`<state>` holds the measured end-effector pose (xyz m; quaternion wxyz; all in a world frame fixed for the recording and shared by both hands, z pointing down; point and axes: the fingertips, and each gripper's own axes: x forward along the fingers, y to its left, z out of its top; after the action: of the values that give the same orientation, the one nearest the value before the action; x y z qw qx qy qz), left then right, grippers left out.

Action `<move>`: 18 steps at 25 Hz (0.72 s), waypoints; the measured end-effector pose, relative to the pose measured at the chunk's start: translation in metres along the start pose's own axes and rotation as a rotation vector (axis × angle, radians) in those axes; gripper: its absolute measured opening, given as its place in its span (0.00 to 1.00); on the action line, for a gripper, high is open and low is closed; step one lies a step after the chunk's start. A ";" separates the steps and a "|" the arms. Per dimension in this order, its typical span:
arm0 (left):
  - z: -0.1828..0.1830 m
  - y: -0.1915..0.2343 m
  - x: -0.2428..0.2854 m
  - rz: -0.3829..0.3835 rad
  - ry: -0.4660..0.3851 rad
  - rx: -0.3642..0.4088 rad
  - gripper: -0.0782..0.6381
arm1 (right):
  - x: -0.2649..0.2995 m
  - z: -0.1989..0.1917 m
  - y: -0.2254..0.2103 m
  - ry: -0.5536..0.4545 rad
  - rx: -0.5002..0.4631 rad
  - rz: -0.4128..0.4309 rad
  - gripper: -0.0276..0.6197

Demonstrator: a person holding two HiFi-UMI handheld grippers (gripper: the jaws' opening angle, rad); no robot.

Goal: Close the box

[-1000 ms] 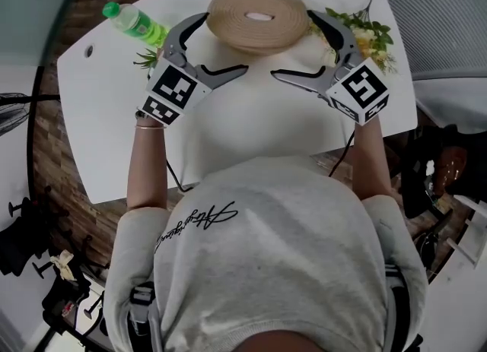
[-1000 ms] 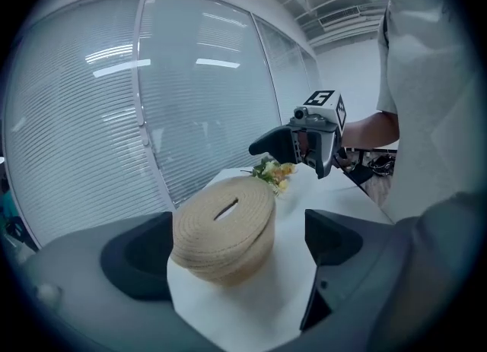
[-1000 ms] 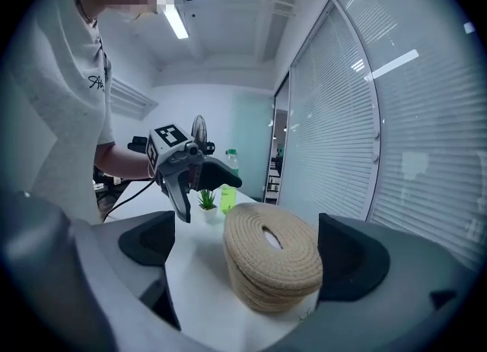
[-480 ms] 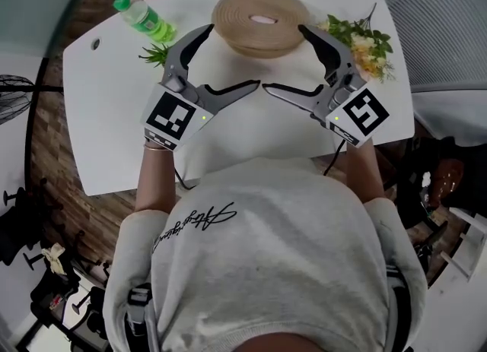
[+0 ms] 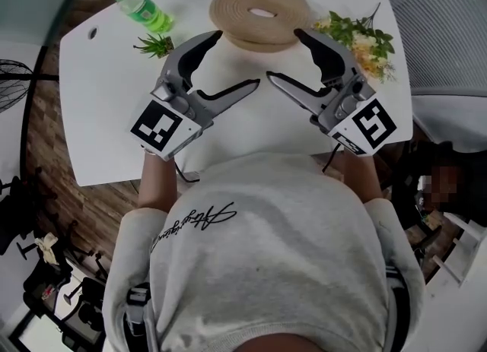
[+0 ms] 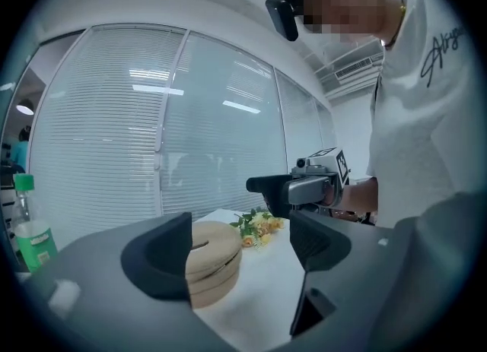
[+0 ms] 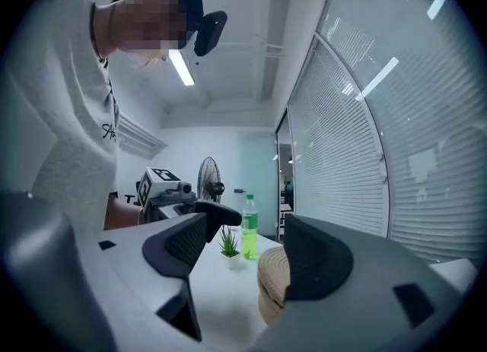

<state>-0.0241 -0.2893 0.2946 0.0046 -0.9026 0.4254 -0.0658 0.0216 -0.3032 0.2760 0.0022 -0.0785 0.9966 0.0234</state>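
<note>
The round woven box (image 5: 260, 14) with its lid on top stands at the far middle of the white table (image 5: 106, 115). My left gripper (image 5: 236, 60) hovers just short of the box on its left. My right gripper (image 5: 285, 55) mirrors it on the right, and the two point toward each other. Both sets of jaws are closing with nothing between them and neither touches the box. In the left gripper view the box (image 6: 213, 259) lies beyond the left gripper (image 6: 240, 248). In the right gripper view the box (image 7: 272, 282) lies beyond the right gripper (image 7: 245, 255).
A green bottle (image 5: 141, 12) and a small potted plant (image 5: 154, 44) stand at the table's far left. A bunch of flowers (image 5: 361, 35) lies at the far right. The table's near edge runs close to the person's body. A floor fan (image 7: 209, 187) stands off the table.
Both grippers have drawn back from the sides of the box toward the person. Their jaws stand narrower than before. The box has stayed in place.
</note>
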 end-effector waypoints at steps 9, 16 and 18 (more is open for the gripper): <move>0.000 -0.013 0.011 0.018 -0.015 -0.022 0.53 | -0.004 0.003 0.005 -0.030 0.013 0.045 0.36; 0.005 -0.010 0.015 0.097 -0.070 -0.071 0.39 | -0.013 0.004 0.001 -0.046 -0.002 0.042 0.25; 0.006 -0.012 0.016 0.099 -0.071 -0.075 0.36 | -0.016 0.005 0.001 -0.050 -0.006 0.042 0.23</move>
<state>-0.0039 -0.2941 0.2917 -0.0108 -0.8818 0.4713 -0.0177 0.0375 -0.2991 0.2717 0.0265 -0.0569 0.9976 0.0284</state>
